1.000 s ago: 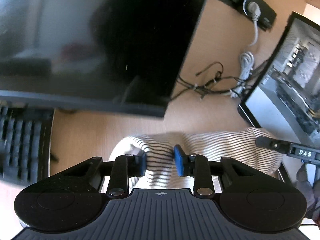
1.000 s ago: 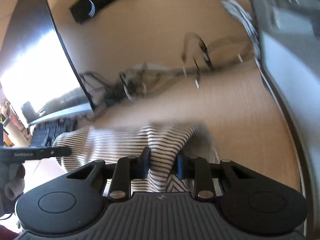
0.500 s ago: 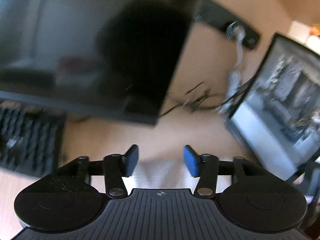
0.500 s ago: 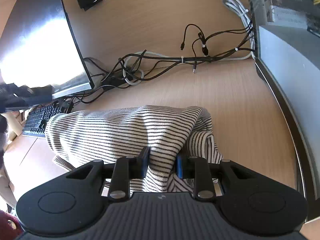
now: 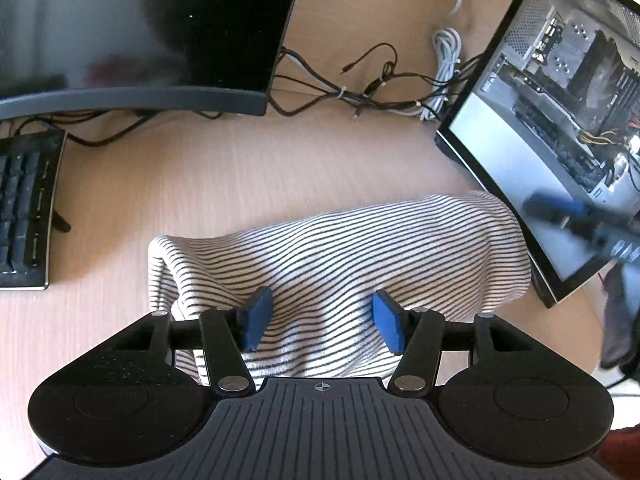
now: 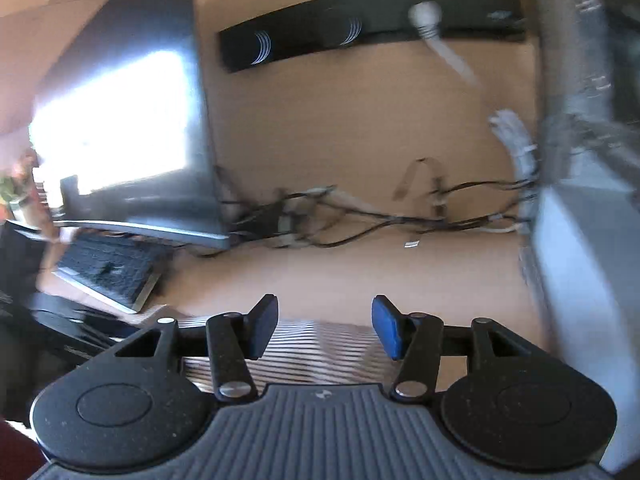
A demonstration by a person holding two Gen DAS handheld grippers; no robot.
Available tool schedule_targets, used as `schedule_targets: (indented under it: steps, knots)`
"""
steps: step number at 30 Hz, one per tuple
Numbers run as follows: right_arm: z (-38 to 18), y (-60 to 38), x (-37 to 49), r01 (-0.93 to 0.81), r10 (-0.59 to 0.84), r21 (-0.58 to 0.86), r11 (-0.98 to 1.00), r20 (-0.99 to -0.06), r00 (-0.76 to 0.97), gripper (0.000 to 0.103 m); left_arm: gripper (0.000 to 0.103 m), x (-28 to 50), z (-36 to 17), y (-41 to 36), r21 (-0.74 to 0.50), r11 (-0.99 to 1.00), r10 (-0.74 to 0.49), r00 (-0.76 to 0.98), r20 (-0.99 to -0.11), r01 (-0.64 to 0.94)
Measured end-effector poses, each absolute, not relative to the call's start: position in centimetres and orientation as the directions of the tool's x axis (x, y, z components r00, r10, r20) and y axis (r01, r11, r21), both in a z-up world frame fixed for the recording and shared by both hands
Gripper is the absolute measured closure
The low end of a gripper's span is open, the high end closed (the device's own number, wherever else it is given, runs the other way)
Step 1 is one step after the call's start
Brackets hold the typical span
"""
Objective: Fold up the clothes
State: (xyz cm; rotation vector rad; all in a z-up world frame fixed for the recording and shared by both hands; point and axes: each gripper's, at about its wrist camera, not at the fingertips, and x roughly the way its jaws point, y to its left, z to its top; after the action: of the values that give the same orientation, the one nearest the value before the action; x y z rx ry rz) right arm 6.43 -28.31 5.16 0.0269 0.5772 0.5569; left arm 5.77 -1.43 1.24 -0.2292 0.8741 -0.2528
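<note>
Left tongs (image 5: 322, 322): your jaws stand well apart, blue pads (image 5: 256, 318) clear of the cloth with a wide gap between them. They have just been opening, and nothing is pinched. The striped garment (image 5: 340, 252) lies under and ahead of them, in the lower centre of the left wrist view, bunched into a rounded fold on the wooden surface (image 5: 224, 176). Whether the pad tips graze the fabric you cannot tell from this angle.

Right tongs (image 6: 324, 326): jaws also parted to a moderate gap – they have just been opening. The striped cloth shows only as a blurred strip low in the frame, below and behind the pads; nothing sits between them, so you hold nothing with this hand. The whole right wrist view is motion-blurred.

Surroundings, left wrist view – a dark monitor (image 5: 140, 28) fills the upper left, a keyboard (image 5: 24, 208) sits at the left edge, a tangle of cables (image 5: 376, 88) runs across the upper centre, and an open computer case (image 5: 560, 120) stands at the right, its lower edge just beside the garment's right end. A blurred dark and blue shape in front of the case at right is likely your other tool, though it is too smeared to be sure.
</note>
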Motion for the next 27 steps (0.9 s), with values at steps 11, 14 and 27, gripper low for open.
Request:
schedule_targets:
  steps: [11,14,27]
  knots:
    - [-0.3,-26.7,7.6,-0.477,0.448,0.143,0.867,-0.64,0.624,0.049,0.024,4.5,4.1,-0.2,-0.265,0.958,-0.269,0.662,-0.699,0.109]
    - [-0.2,-26.7,7.6,-0.482,0.447,0.133,0.866,-0.638,0.627,0.047,0.025,4.3,5.7,1.0,-0.187,0.981,-0.162,0.707,-0.688,0.042]
    - [2.1,-28.3,7.3,-0.386,0.324,0.017,0.922,-0.58,0.748,0.024,0.036,4.9,1.9,1.9,-0.214,0.976,-0.154,0.596,-0.788,-0.032]
